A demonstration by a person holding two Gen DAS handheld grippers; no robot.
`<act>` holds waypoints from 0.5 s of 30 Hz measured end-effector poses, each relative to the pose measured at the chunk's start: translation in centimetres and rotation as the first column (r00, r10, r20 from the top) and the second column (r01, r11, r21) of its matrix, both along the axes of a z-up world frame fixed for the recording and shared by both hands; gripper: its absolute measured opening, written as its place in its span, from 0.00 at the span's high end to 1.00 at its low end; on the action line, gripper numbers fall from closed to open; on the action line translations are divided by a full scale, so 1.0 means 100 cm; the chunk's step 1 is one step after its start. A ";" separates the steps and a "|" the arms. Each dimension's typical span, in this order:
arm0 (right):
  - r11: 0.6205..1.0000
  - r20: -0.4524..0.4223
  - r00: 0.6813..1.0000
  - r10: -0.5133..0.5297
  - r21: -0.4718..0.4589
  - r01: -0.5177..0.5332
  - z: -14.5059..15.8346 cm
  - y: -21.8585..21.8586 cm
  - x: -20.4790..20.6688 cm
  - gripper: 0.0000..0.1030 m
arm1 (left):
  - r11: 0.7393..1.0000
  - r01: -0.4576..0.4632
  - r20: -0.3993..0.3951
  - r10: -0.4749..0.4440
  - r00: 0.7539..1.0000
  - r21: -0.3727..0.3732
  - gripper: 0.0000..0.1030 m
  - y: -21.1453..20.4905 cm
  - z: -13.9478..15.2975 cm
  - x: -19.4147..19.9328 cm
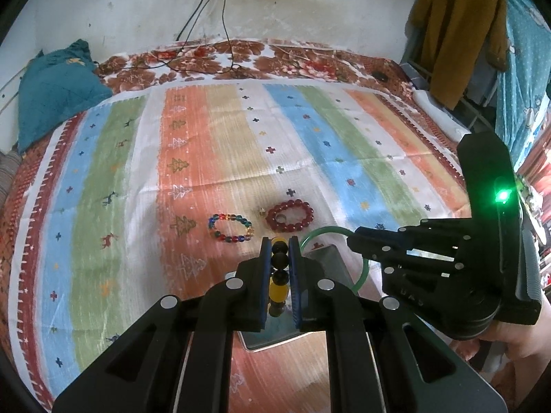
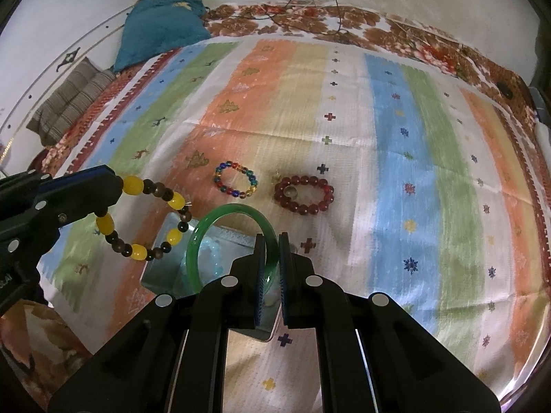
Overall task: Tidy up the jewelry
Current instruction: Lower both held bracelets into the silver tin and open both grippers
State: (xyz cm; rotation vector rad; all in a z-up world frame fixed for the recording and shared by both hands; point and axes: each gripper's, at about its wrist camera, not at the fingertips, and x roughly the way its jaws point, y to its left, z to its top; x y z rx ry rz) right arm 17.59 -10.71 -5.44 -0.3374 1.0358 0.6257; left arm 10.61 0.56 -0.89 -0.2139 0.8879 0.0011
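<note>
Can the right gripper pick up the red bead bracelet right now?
Probably not yet. The right gripper is shut on the green bangle, so its fingers are occupied. The path to the red bead bracelet on the striped cloth looks free otherwise.

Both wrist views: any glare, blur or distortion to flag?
Left wrist view: strong fisheye bowing, dark vignette corners, green LED flaring on the right gripper. Right wrist view: same bowing, striped cloth softly blurred, green bangle sharp.

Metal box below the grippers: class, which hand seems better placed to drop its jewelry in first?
Probably right. The right gripper holds the green bangle directly over the metal box; the left gripper dangles the yellow-and-dark bead bracelet nearer its edge.
</note>
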 end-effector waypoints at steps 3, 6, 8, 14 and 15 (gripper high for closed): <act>1.000 -0.002 1.000 0.000 0.003 0.000 -0.001 0.000 -0.002 0.92 | 1.000 0.001 0.000 -0.001 1.000 0.001 0.91 -0.001 0.000 -0.001; 1.000 -0.006 1.000 0.003 0.006 -0.003 -0.001 -0.001 -0.006 0.92 | 1.000 0.001 -0.002 -0.001 1.000 0.002 0.91 -0.003 -0.001 -0.005; 1.000 -0.006 1.000 0.002 0.009 -0.002 0.000 -0.002 -0.008 0.92 | 1.000 0.001 -0.005 -0.001 1.000 0.001 0.91 -0.005 0.000 -0.007; 1.000 0.012 1.000 -0.021 0.002 0.021 0.002 -0.005 -0.007 0.67 | 0.999 -0.052 -0.058 0.052 0.997 0.003 0.88 0.002 -0.008 -0.004; 1.000 0.007 1.000 -0.027 -0.003 0.027 0.001 -0.006 -0.004 0.67 | 0.998 -0.064 -0.058 0.064 0.996 0.001 0.88 0.005 -0.009 -0.004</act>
